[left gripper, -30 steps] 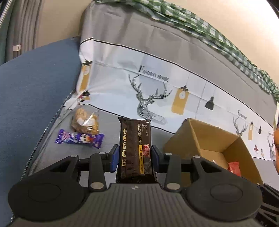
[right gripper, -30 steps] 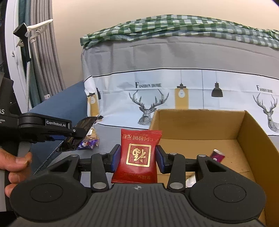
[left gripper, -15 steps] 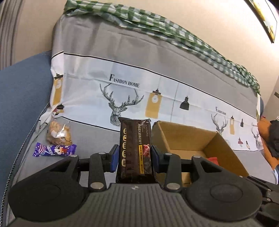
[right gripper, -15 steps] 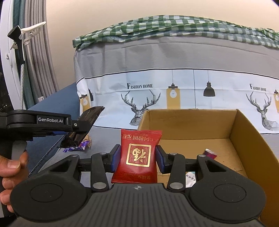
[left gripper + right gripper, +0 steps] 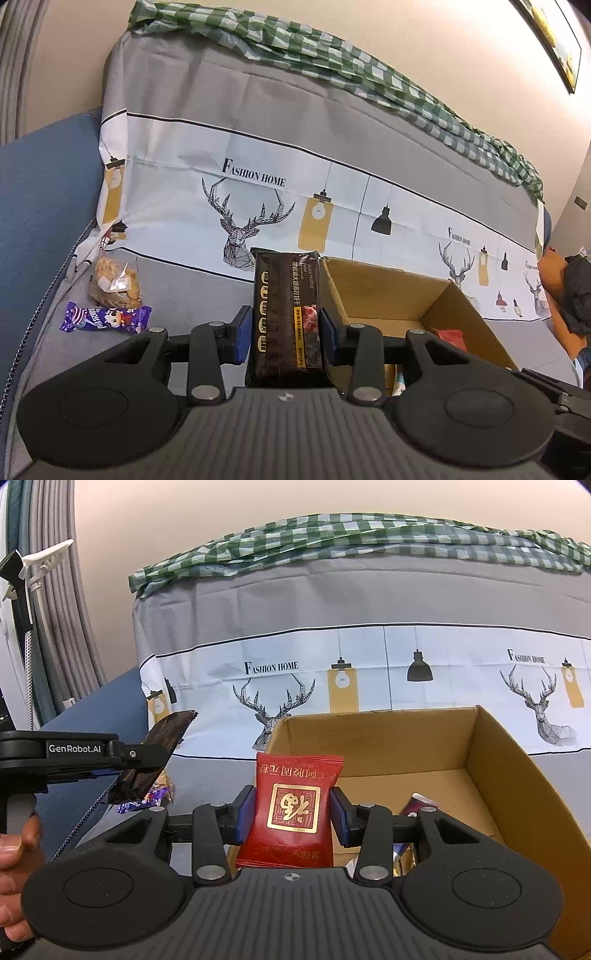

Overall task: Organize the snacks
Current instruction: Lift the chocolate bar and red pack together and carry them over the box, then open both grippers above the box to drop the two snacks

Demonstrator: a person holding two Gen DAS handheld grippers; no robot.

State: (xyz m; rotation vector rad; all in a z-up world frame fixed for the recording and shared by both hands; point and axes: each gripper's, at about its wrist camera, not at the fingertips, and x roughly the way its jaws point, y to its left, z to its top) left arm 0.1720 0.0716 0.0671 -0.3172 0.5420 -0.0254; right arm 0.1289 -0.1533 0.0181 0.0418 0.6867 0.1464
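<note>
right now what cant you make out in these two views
- Cardboard box floor: in the right wrist view the right claw and its red packet hide the near part; items there are unidentifiable.
- Same box in the left wrist view: its near wall and the claw body cover most of the contents.
- Purple wrapper: print too small to read.
- Black packet in the left claw: lower end hidden behind the claw body.

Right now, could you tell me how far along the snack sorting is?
Partly done: the cardboard box already holds a few packets. In hand: the left gripper clamps a black biscuit pack, the right gripper a red packet. Left: a purple bar and a clear cookie bag on the sofa.
</note>
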